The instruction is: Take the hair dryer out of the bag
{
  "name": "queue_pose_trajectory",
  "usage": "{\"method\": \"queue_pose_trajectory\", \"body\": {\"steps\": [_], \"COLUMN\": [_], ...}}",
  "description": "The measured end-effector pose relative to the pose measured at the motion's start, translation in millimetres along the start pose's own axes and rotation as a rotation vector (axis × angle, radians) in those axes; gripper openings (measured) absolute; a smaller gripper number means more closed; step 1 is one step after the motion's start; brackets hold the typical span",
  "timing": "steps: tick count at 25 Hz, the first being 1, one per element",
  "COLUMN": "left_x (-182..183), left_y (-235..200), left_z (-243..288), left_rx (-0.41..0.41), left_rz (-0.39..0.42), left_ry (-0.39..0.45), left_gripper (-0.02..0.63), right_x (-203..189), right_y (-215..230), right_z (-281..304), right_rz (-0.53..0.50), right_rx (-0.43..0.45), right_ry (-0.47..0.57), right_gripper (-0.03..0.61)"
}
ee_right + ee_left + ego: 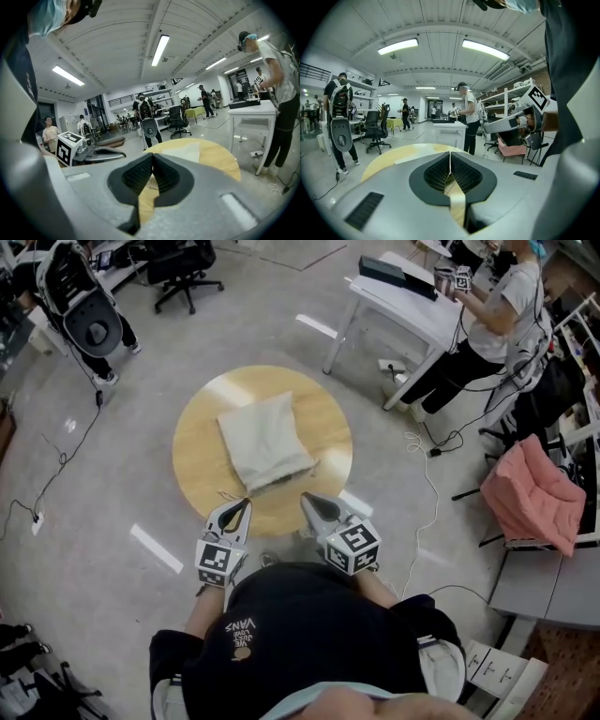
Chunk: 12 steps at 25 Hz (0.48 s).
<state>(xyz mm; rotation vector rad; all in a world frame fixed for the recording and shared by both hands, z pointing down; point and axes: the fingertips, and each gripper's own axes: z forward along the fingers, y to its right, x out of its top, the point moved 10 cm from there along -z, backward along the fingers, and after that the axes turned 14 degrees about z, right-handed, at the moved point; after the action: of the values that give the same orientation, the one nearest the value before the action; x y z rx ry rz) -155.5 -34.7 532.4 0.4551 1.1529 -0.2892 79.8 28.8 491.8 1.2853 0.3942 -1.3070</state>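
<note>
A pale grey drawstring bag (265,439) lies flat in the middle of a round wooden table (197,446); its cord end trails toward the near edge. No hair dryer shows; the bag hides whatever is inside. My left gripper (241,505) hovers at the table's near edge, shut and empty, its tips just short of the bag's near-left corner. My right gripper (309,501) is beside it, also shut with nothing held. In the left gripper view the left gripper (450,153) shows its pads pressed together, and the right gripper view shows the right gripper (152,158) likewise, with the bag (185,151) ahead.
A white table (398,306) stands at the back right with a person (492,320) beside it. A pink cloth (530,495) lies over a chair on the right. Cables (427,474) run on the floor. An office chair (183,273) stands at the back left.
</note>
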Motion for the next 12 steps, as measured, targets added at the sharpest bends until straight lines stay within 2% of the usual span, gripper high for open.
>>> {"method": "queue_pose_trajectory", "body": {"steps": [9,12], "left_x": [-19,-28], "left_y": [-16,-18], "left_z": [38,52], "left_rx": [0.031,0.015], "left_rz": [-0.024,-0.006], "left_ry": [-0.070,-0.110], "left_gripper": [0.002,0.002], "right_x": [10,10], "right_y": [27,36], "right_z": [27,37], "right_rz": [-0.061,-0.091], "right_rx": [0.062,0.092], "right_ry": [-0.038,-0.060], "right_gripper": [-0.002,-0.002]}}
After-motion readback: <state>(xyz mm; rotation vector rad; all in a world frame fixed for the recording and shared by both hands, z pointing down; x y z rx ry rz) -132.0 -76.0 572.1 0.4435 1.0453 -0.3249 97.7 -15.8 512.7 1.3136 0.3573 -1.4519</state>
